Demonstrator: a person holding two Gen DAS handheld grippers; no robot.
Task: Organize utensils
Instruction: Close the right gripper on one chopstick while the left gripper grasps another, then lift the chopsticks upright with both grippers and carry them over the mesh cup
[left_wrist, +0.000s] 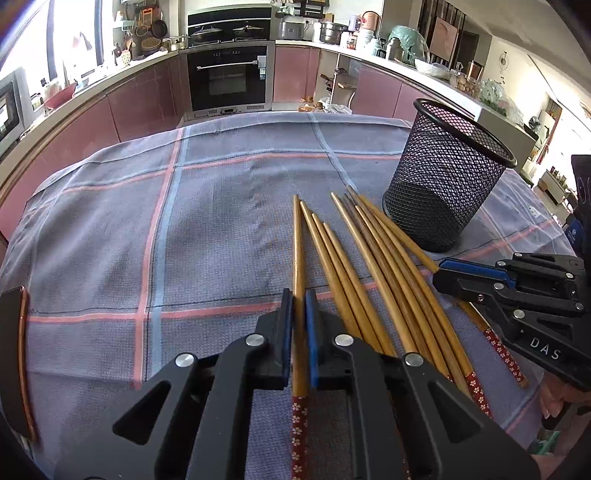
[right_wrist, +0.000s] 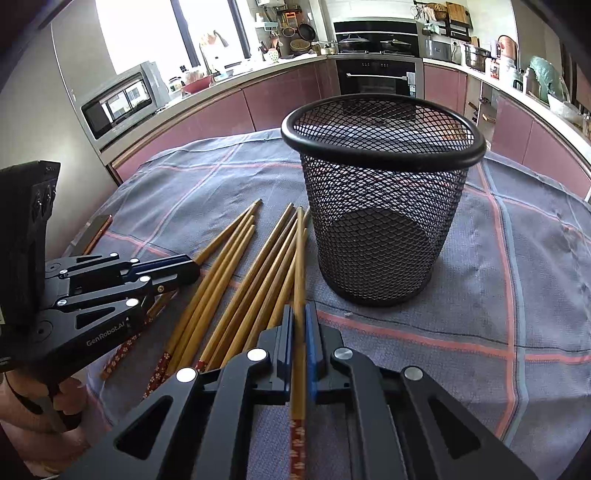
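Both your grippers, left (left_wrist: 299, 295) and right (right_wrist: 300, 310), are each clamped on one chopstick (left_wrist: 297, 266), beside the mesh cup (right_wrist: 380, 199).

Tan chopsticks (left_wrist: 373, 258) with red floral ends, black mesh basket (right_wrist: 384, 221), grey plaid cloth (left_wrist: 147, 221).

Bright daylight pours in from the window (right_wrist: 147, 33) far ahead and to the left of both grippers — it blows out to white. Both views stay sharp at centre, while fisheye bending curves the counter (left_wrist: 110, 81) and dark vignetting fills the corners.
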